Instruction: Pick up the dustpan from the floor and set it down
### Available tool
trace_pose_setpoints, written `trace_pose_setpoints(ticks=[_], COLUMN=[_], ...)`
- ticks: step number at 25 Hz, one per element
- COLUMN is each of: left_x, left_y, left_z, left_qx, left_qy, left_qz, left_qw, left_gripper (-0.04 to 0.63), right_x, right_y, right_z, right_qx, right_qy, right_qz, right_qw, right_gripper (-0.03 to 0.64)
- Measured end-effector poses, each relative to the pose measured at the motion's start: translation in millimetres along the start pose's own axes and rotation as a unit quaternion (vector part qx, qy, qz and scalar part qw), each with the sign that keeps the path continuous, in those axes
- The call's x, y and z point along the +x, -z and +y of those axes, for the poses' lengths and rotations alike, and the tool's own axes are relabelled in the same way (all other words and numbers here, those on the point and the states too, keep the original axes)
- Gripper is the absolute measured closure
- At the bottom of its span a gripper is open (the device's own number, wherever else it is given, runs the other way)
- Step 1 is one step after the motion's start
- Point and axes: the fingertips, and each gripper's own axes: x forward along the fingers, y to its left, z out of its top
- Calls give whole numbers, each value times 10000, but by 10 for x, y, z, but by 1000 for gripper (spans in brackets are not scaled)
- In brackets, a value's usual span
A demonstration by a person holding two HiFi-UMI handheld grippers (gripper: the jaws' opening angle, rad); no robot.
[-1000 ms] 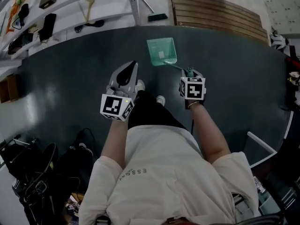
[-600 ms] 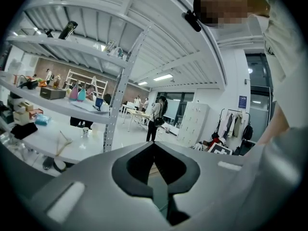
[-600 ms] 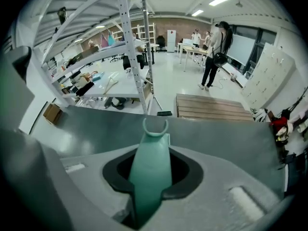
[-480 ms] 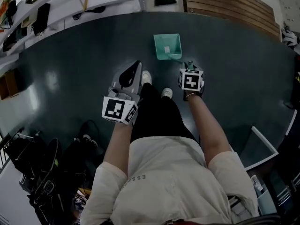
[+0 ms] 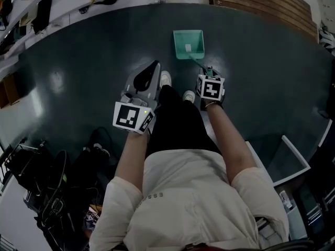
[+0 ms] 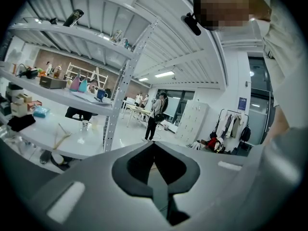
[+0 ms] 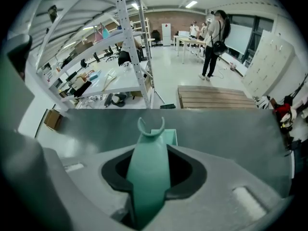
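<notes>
Plainly, teal plastic dustpan [image 5: 188,43], glossy dark floor [image 5: 78,77]

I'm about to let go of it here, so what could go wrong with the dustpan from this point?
1. The right gripper has its jaws opening with the handle of the dustpan between them. I cannot tell whether the pan lies flat on the floor, so it may drop or tip.
2. The handle ends close to a white shoe; once released it may fall against it, or get kicked.
</notes>
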Motion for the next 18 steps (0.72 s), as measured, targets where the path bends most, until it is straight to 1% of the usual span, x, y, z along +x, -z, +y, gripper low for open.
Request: trace_pose_setpoints(ticks=[2,3,4,5,7,10,14,15,17,18], left_x=[-10,-17,-26,-38,-72,-106,-158,-178,-225,-256], left_y=[5,3,-7,-25,-85,-200,-364,-412,-528,-579], left_z=[19,20,15,4,-30,-119,-297,-354,-485,-557], left_qx=[-34,-51,-62,-71,-84,-45,100,149,280,358], left_qy=[2,4,8,12,25,74,144,153,160,177], left_qz=[0,-1,-12,-40,-128,-227,-396,-437,-483,-527], left_qw=[10000,10000,10000,10000,9999,9997,9991,9988,9983,9978], left_gripper=[578,578,578,578,578,578,578,578,578,578], right_x=[-2,-12,-31,-62,-169,-437,-971,-1129,-1450,-1604], right_y=[72,94,98,86,22,-149,-476,-567,-722,-781], right_z=[1,-15,-27,-26,32,140,153,141,108,78], right_qx=[143,229,330,419,478,350,133,37,-164,-258], right_qy=[30,55,47,-6,-225,-518,-722,-757,-802,-783], right_qz=[202,278,301,277,123,-269,-1042,-1267,-1700,-1907], right_qw=[9997,9993,9990,9987,9985,9977,9918,9890,9820,9782], right_gripper=[507,465,409,391,391,391,397,417,547,625])
